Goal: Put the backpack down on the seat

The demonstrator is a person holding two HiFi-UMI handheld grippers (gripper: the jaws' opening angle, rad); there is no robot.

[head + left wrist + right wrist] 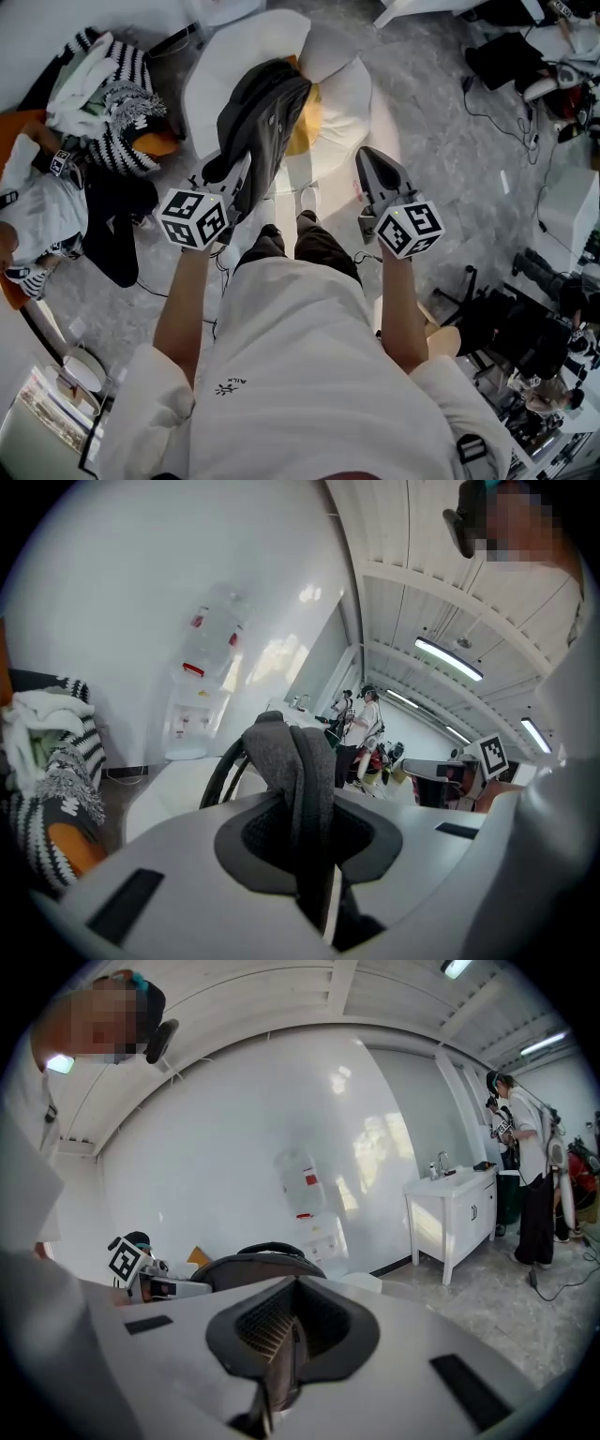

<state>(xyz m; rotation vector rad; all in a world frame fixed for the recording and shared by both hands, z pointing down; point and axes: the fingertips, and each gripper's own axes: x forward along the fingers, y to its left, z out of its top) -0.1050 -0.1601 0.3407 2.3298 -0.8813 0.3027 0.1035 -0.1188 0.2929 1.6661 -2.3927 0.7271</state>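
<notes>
Over white seat [234, 66]: grey backpack [258, 112] dangles by strap [295, 771], pinched in left gripper [234, 192]. Right gripper [380, 173] at seat's near edge, jaws together, empty. Risk: released near seat's front edge, bag likely slumps off; strap may snag.
</notes>
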